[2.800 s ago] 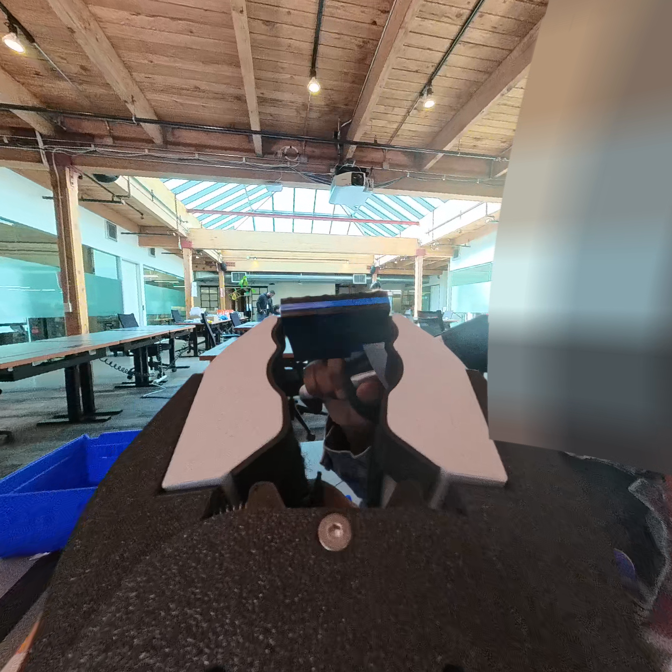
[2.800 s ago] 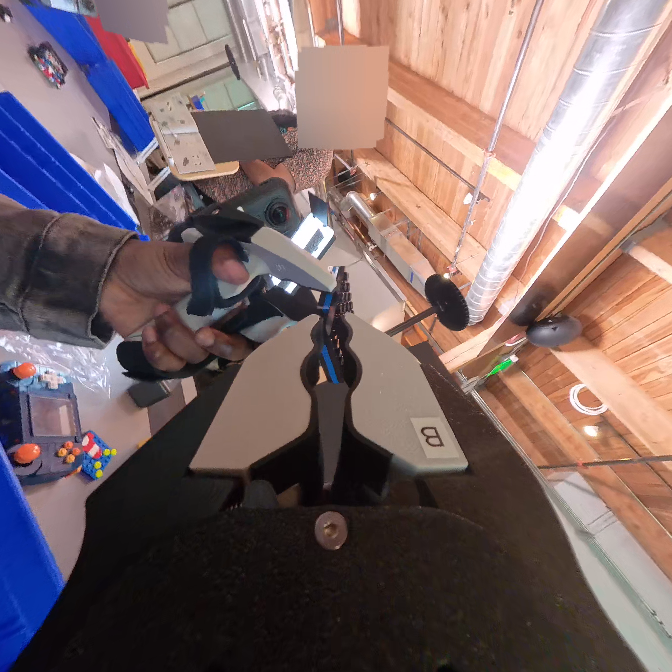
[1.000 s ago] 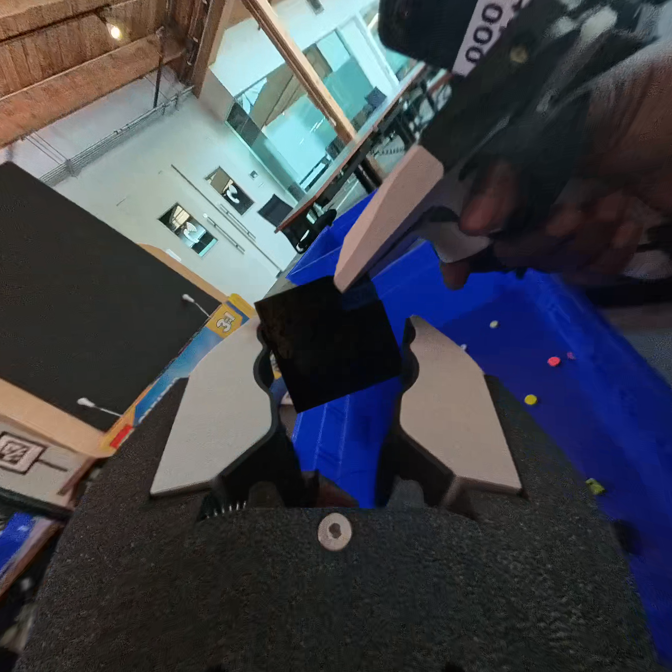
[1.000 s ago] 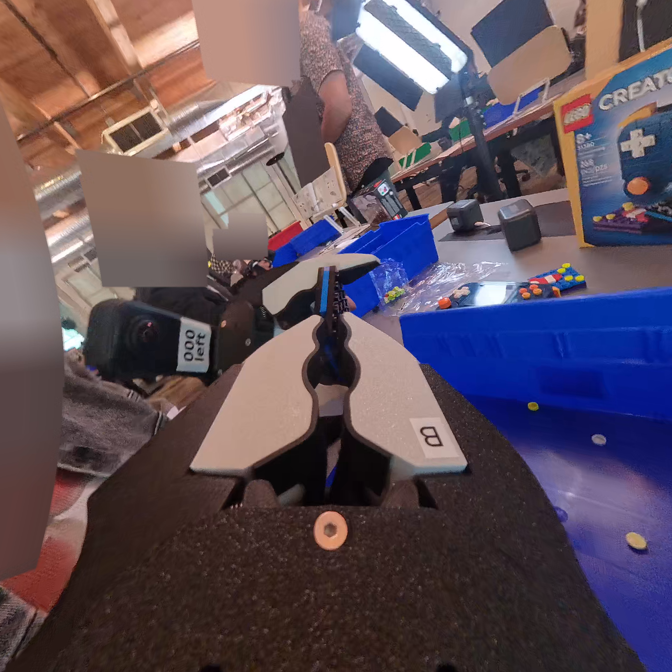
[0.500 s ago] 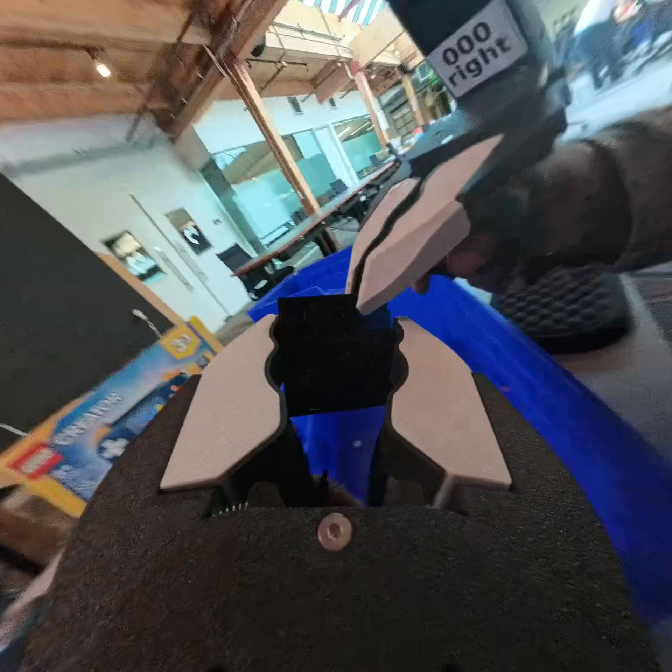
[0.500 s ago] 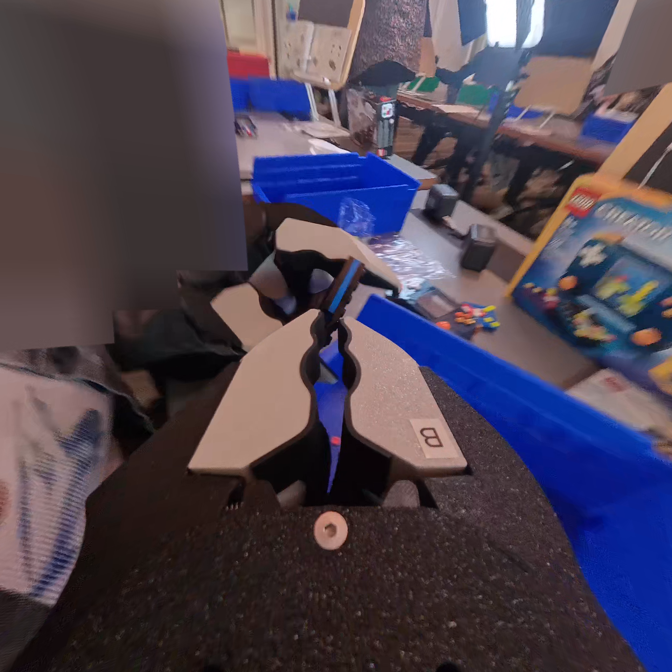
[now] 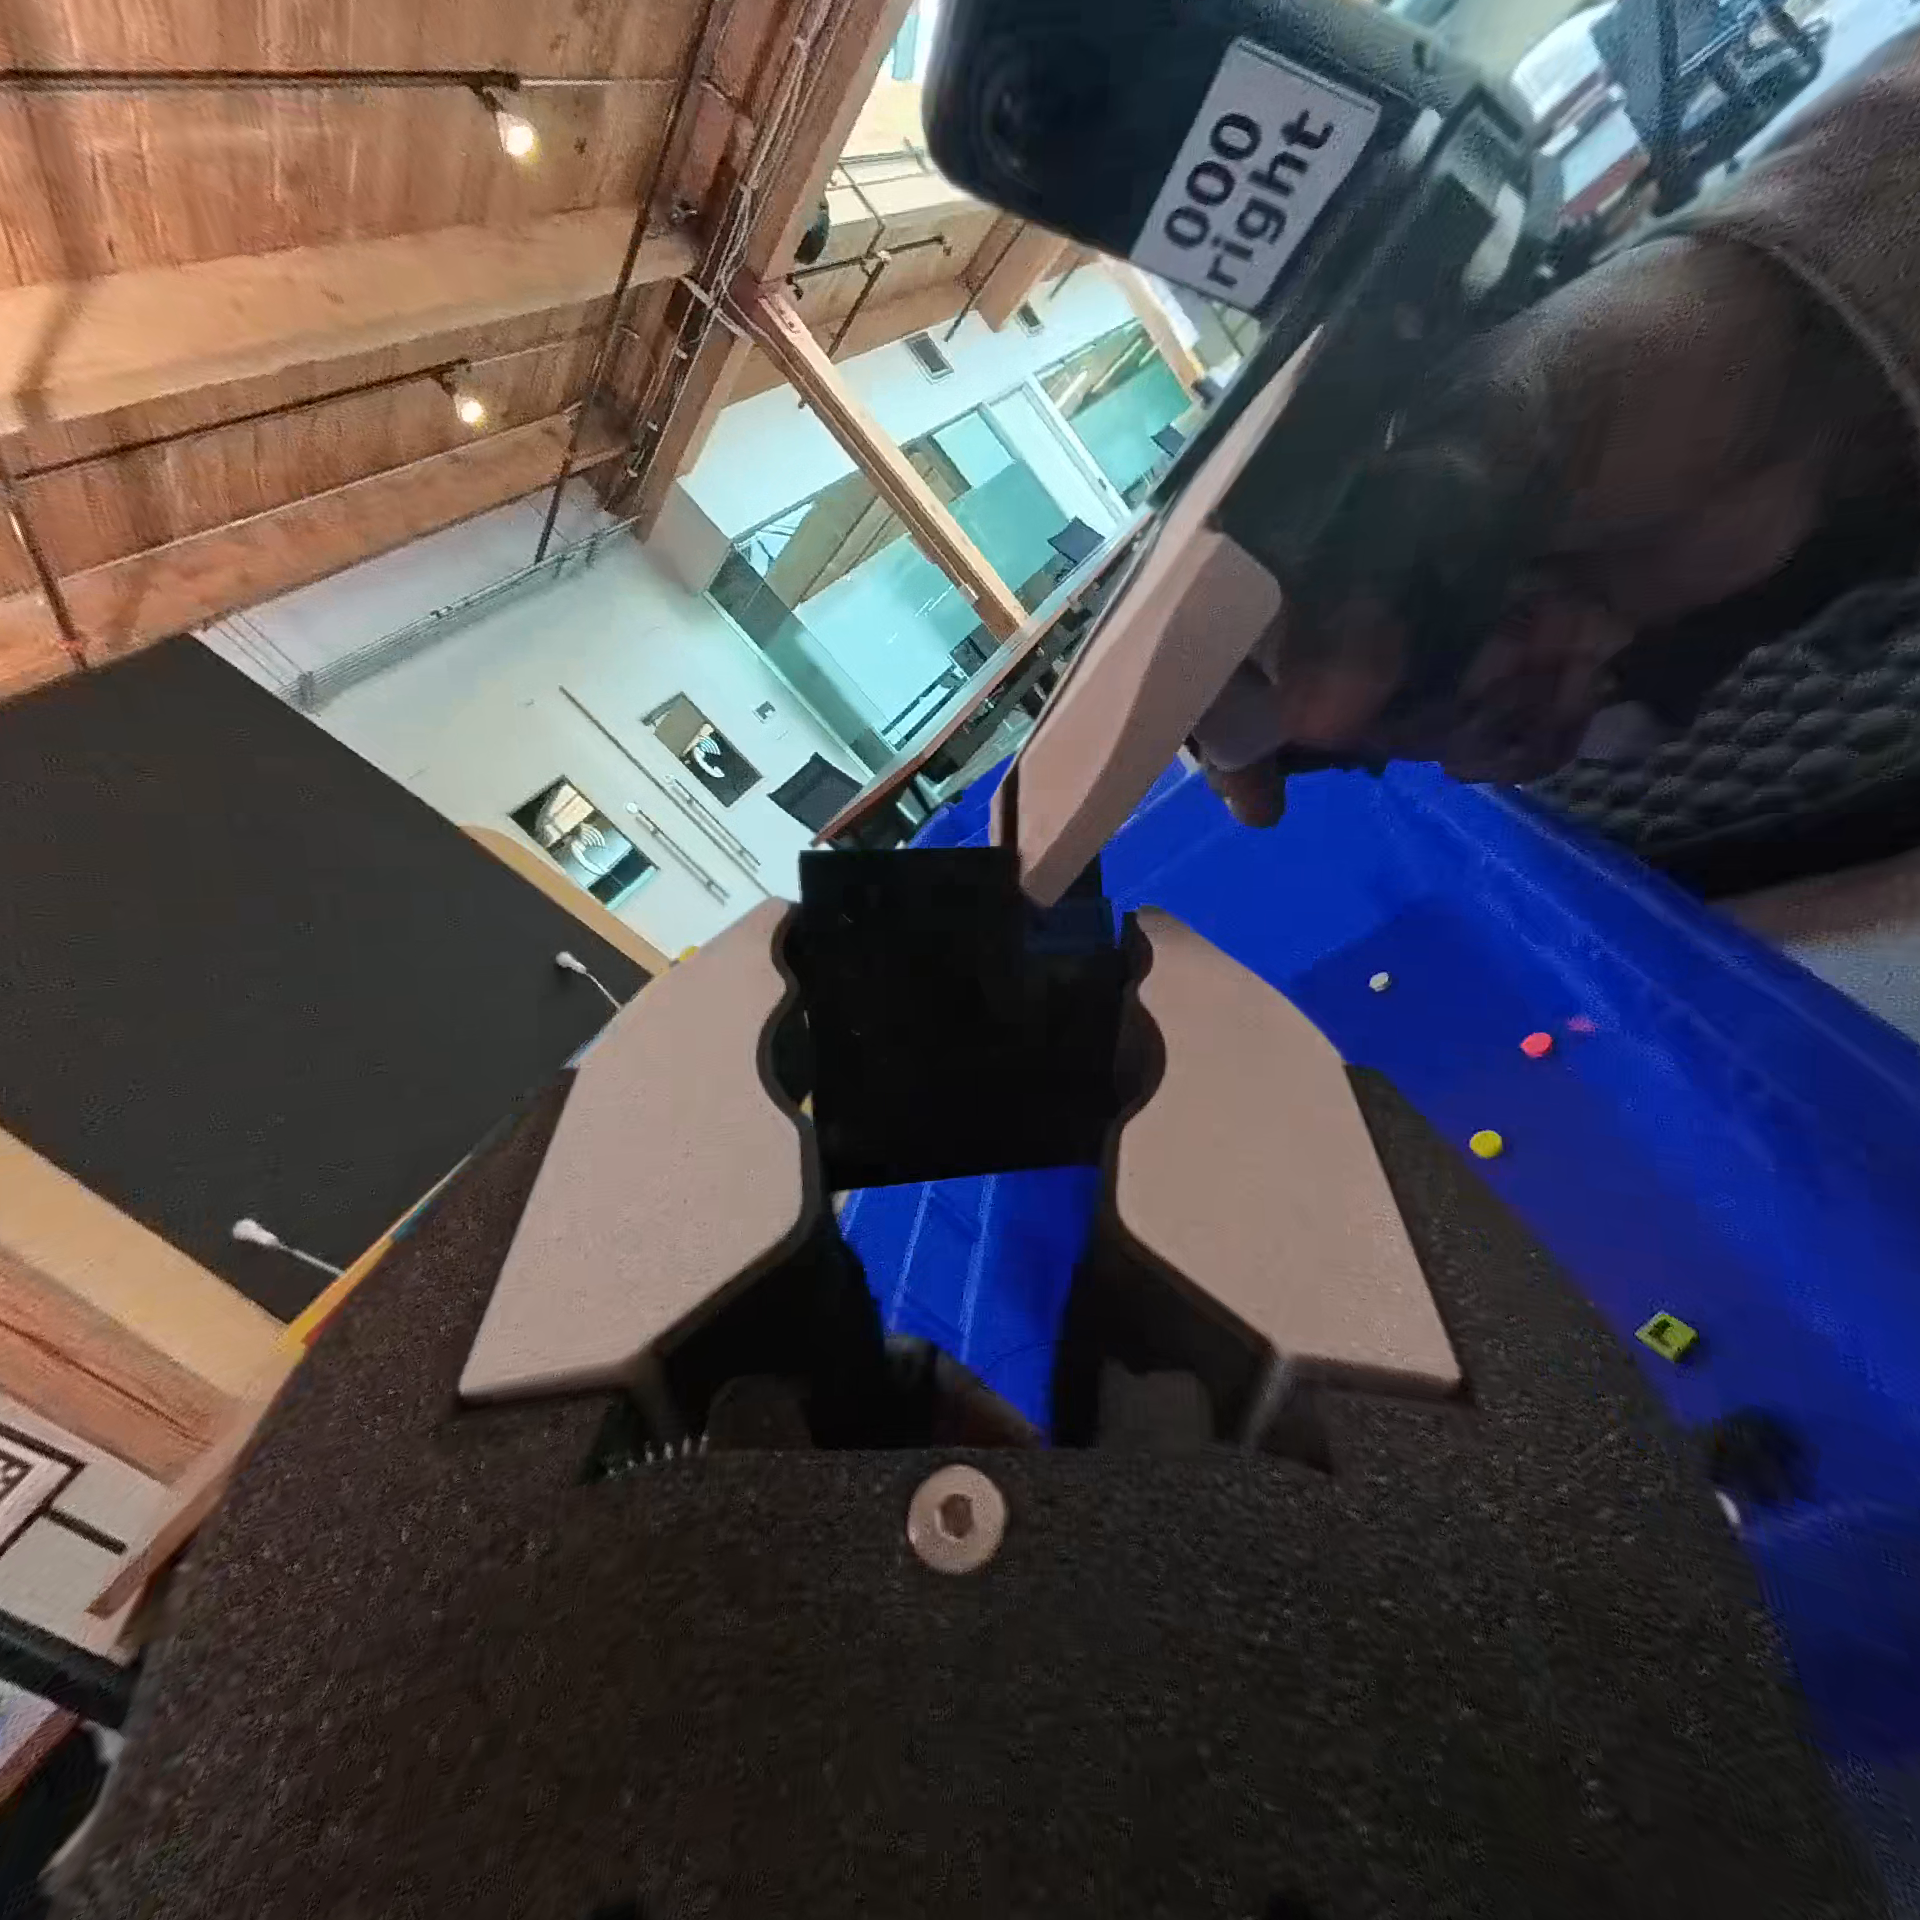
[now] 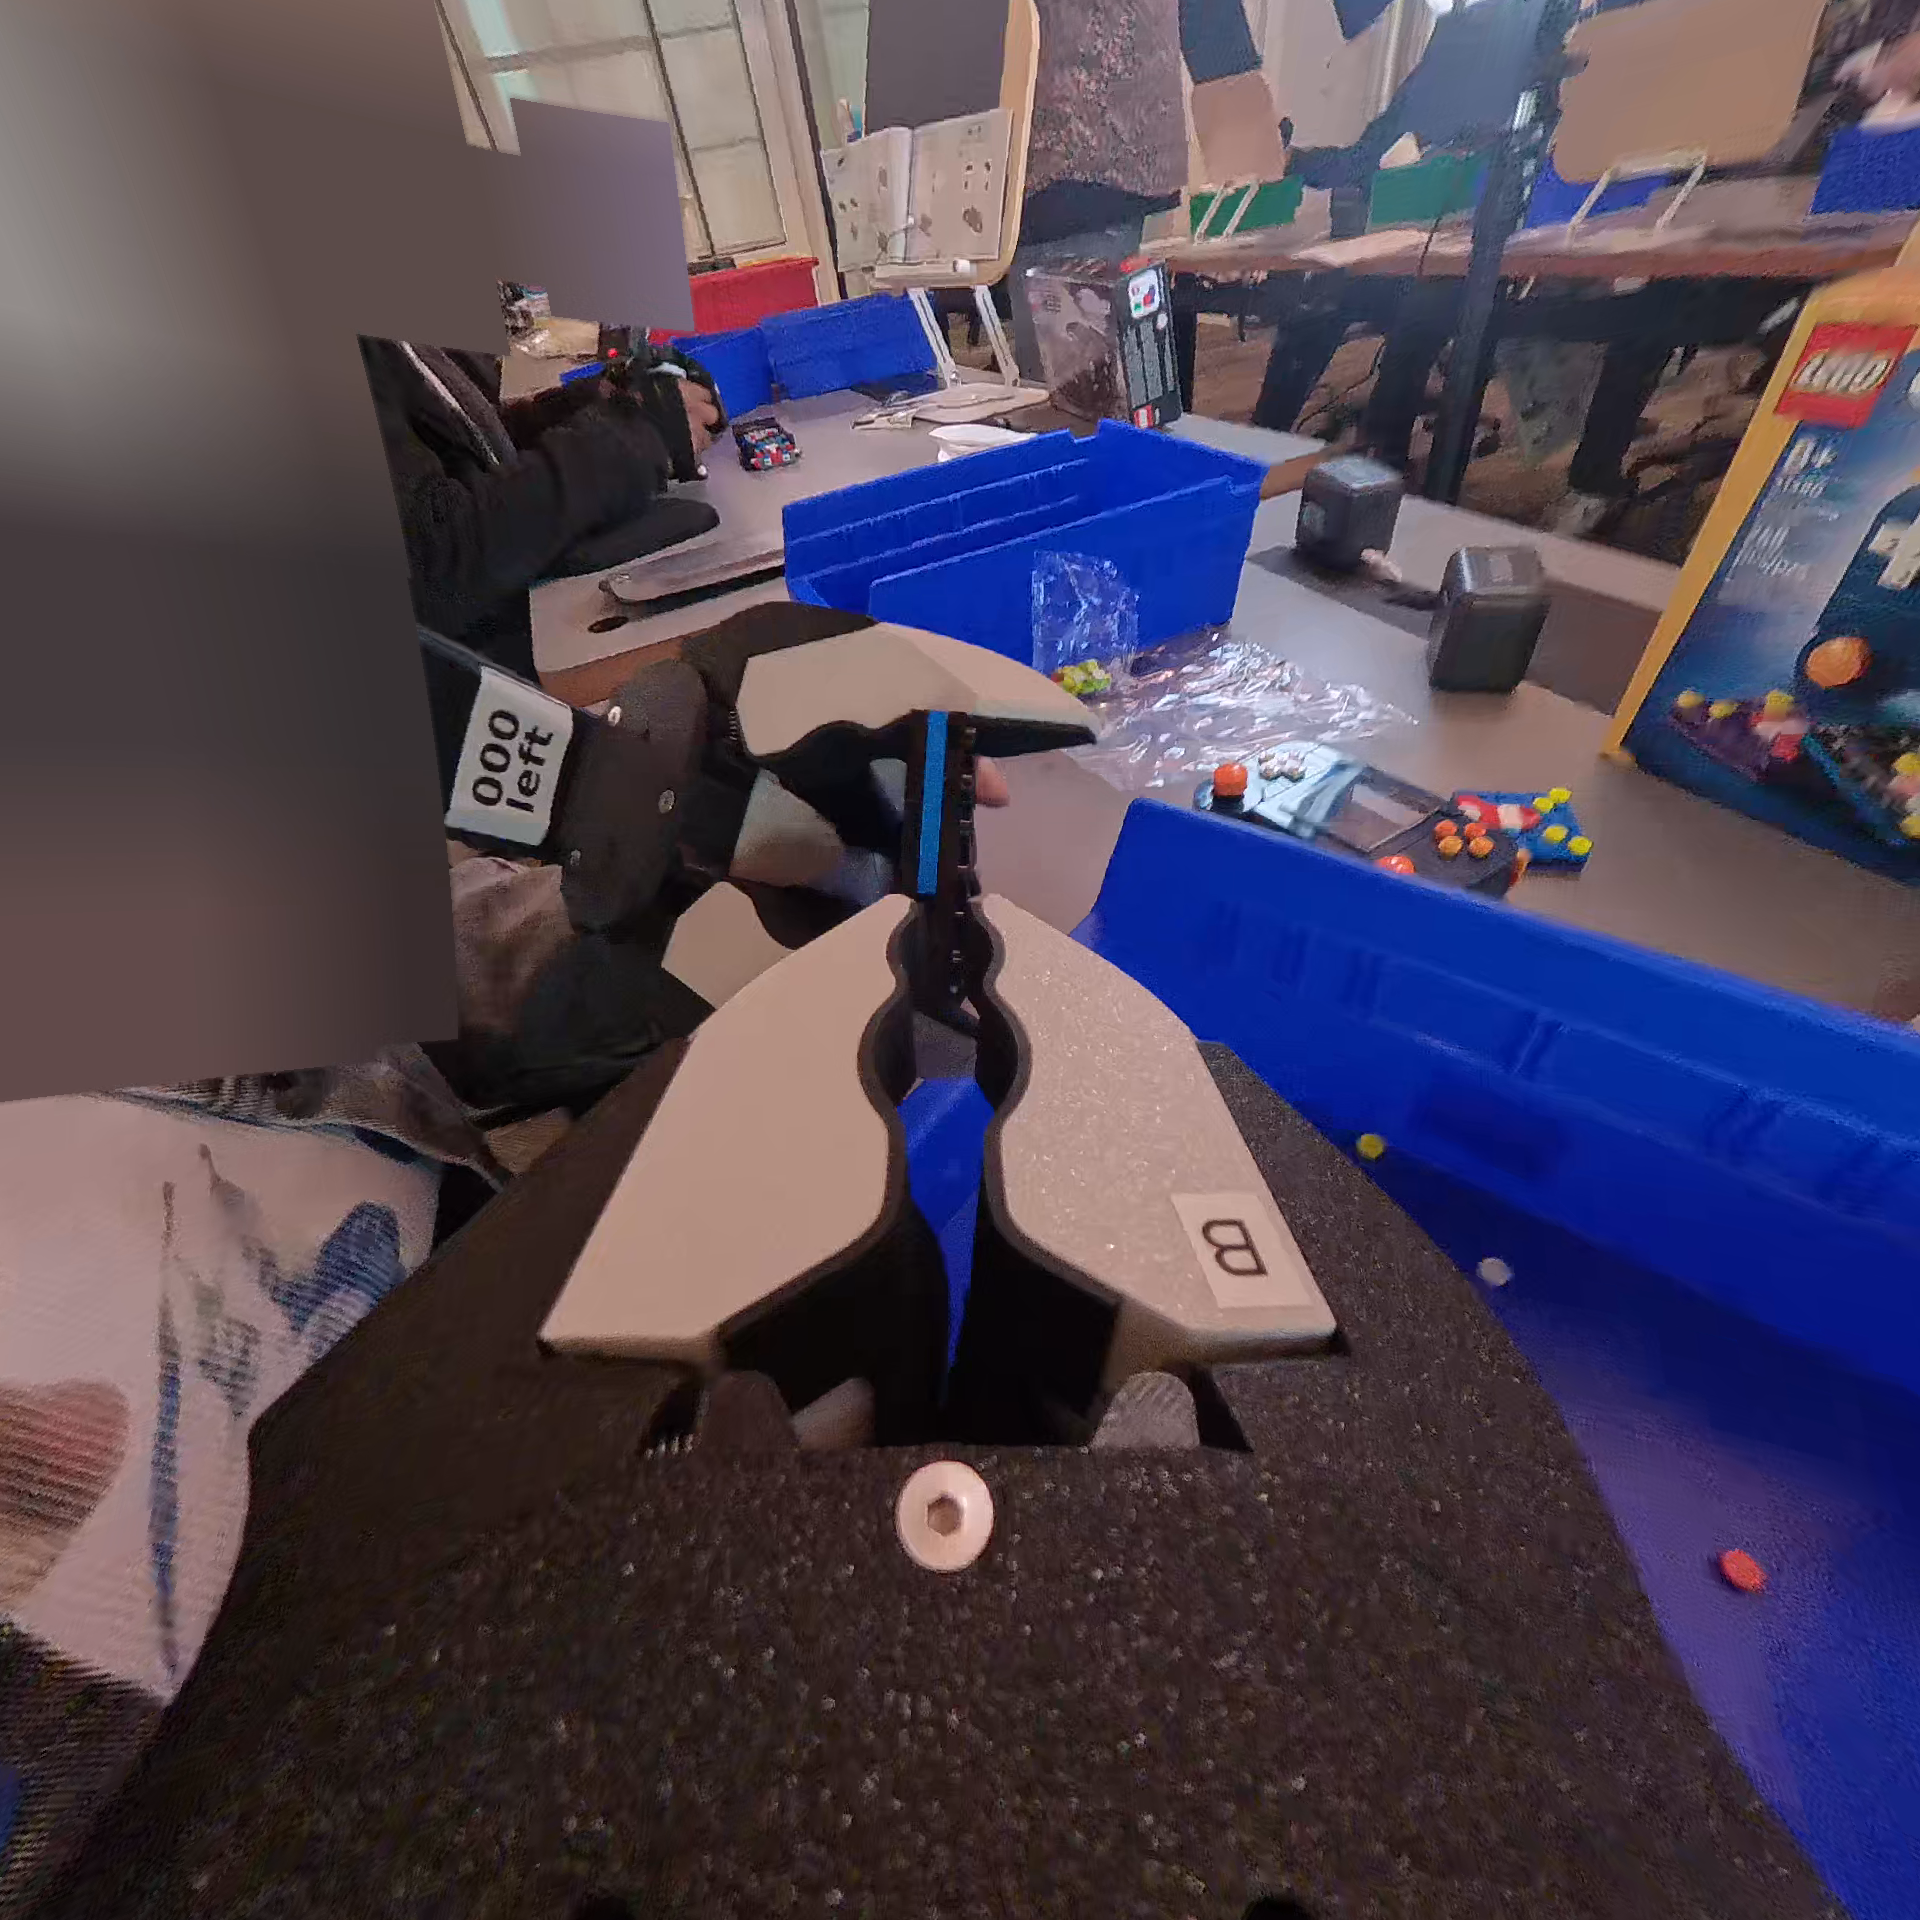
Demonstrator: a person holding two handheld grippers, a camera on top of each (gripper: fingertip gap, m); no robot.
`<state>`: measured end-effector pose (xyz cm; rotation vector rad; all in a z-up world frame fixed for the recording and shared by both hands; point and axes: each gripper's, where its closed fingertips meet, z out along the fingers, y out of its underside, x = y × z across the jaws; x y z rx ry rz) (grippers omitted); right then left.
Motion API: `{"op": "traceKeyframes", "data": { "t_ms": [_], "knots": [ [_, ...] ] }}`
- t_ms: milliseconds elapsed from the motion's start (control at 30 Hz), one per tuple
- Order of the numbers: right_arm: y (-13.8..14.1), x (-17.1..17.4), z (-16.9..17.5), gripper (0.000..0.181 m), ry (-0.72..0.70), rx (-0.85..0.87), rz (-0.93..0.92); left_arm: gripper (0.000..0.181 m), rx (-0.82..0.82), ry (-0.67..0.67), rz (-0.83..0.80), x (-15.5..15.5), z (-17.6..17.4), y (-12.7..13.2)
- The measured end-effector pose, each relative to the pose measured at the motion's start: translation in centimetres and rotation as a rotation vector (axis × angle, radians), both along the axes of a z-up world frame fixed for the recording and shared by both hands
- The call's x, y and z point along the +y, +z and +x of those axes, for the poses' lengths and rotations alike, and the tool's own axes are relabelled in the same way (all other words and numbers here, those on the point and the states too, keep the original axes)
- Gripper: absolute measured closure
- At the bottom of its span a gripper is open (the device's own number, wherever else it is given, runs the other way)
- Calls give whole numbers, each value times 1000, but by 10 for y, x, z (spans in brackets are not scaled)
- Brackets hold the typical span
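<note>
glossy black plastic plate (image 7: 956, 1023), smooth blue plastic bin (image 7: 1621, 1049), crinkled clear plastic wrap (image 8: 1226, 707), wooden ceiling beams (image 7: 312, 291).

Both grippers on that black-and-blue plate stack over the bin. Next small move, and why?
Probably a gentle peel: the left gripper is clamped across the black plate's flat face, the right gripper is pinching the stack's edge where the blue plate shows. Holding left steady and easing right away should split them, above the blue bin that would catch any drop.
</note>
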<state>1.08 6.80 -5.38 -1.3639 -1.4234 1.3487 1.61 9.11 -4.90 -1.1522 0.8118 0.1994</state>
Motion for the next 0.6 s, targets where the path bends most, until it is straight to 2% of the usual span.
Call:
{"op": "traceKeyframes", "data": {
  "t_ms": [67, 133, 167, 233, 300, 367, 400, 500, 600],
  "knots": [
    [-4, -1, 1, 175, 3, -9, -21, 125, 0, -10, -14, 1, 2, -4],
    [-6, 0, 4, 174, -4, 0, 142, 125, -78, -105, -107, 2, 7, -7],
    [-9, 8, 7, 175, -58, -28, 230, 134, -158, -179, -156, -2, 7, -4],
    [-4, 11, 12, 175, -91, -7, 453, 130, -387, -293, -286, -3, 0, 3],
    [7, 11, 14, 175, -147, 52, 674, 108, -666, -389, -480, 1, -6, 7],
    [20, 13, 15, 175, -235, 111, 852, 97, -890, -494, -639, 2, -1, 9],
    [22, 11, 13, 176, -252, 124, 900, 93, -965, -551, -651, 0, 2, 12],
    [24, 2, 8, 176, -261, 174, 908, 97, -1138, -638, -579, -1, 1, 26],
    [20, -4, 3, 176, -264, 184, 897, 113, -1075, -601, -551, 0, 4, 21]
  ]
}}
